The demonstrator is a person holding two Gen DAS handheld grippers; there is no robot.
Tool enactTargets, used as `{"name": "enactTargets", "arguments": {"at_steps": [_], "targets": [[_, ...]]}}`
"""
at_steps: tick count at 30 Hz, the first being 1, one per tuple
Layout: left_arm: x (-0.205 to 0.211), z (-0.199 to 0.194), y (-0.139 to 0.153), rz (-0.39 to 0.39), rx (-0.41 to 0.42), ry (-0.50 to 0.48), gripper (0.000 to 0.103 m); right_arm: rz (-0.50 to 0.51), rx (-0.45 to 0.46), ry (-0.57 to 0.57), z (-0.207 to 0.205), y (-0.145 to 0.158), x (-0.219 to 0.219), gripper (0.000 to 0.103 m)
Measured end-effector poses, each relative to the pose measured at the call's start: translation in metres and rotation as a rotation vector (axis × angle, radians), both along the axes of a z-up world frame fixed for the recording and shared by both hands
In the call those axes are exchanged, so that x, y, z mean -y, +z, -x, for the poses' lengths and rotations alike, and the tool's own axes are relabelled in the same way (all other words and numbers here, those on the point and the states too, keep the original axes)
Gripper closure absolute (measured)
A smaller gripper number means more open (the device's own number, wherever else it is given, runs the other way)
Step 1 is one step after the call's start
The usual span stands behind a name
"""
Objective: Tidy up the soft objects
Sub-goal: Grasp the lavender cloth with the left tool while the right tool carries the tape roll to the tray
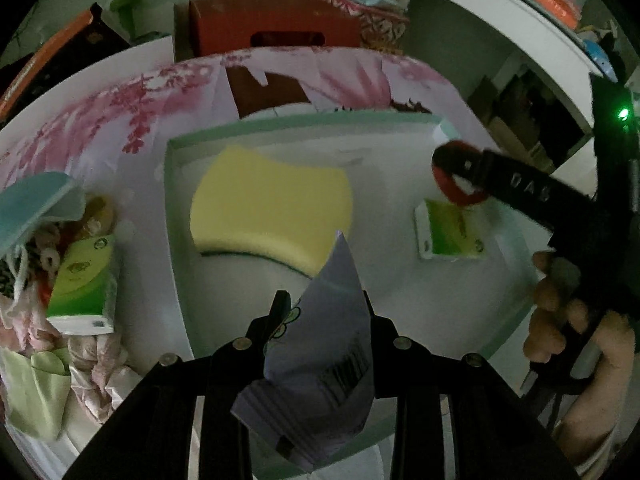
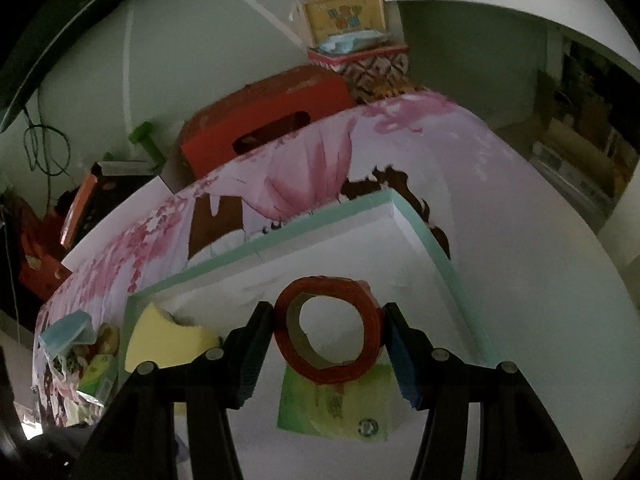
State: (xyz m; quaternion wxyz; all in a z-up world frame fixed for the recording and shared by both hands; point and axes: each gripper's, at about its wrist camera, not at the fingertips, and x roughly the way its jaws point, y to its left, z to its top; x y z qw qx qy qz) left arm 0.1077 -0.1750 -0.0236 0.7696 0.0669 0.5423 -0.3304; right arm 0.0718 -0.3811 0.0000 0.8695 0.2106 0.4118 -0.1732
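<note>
My left fingers (image 1: 326, 312) pinch a pale purple packet (image 1: 320, 360) over the white tray (image 1: 500, 344) so it can drop beside the yellow sponge (image 1: 272, 216) and the green tissue pack (image 1: 452, 232) already inside. My right fingers (image 2: 328, 336) clamp a red tape roll (image 2: 328, 330) above that same pack. A barcode shows on the packet, but the dim light leaves its print unreadable; more tissue packs (image 1: 84, 284) wait on the bench.

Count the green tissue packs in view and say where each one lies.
2. One green tissue pack lies inside the white tray, near its right side. The other sits in the pile left of the tray. More may be buried there.
</note>
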Motion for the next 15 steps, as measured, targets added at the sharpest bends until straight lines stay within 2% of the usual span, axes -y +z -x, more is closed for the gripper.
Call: {"name": "enactTargets", "arguments": {"at_steps": [3, 4, 6, 7, 8, 10, 12, 15], "targets": [[0.001, -0.001, -0.006, -0.013, -0.011, -0.007, 0.07, 0.021, 0.011, 0.005, -0.003, 0.0, -0.001, 0.045], [0.001, -0.001, -0.007, -0.018, -0.011, -0.008, 0.067, 0.031, 0.018, 0.007, -0.003, 0.0, -0.002, 0.045], [0.002, -0.001, -0.007, -0.038, 0.006, 0.002, 0.049, 0.037, 0.025, 0.013, -0.005, 0.0, -0.003, 0.044], [0.001, -0.003, -0.005, -0.049, 0.017, 0.009, 0.034, 0.039, 0.025, 0.016, -0.006, -0.001, -0.004, 0.044], [0.0, -0.003, -0.002, -0.052, 0.032, 0.016, 0.026, 0.04, 0.027, 0.017, -0.007, -0.001, -0.004, 0.044], [-0.003, -0.004, 0.004, -0.042, 0.048, 0.027, 0.022, 0.038, 0.029, 0.021, -0.007, -0.001, -0.004, 0.042], [-0.006, -0.004, 0.009, -0.034, 0.057, 0.036, 0.017, 0.039, 0.031, 0.029, -0.007, -0.001, -0.005, 0.025], [-0.01, -0.005, 0.014, -0.038, 0.079, 0.053, 0.014, 0.05, 0.03, 0.034, -0.006, 0.002, -0.007, 0.021]]}}
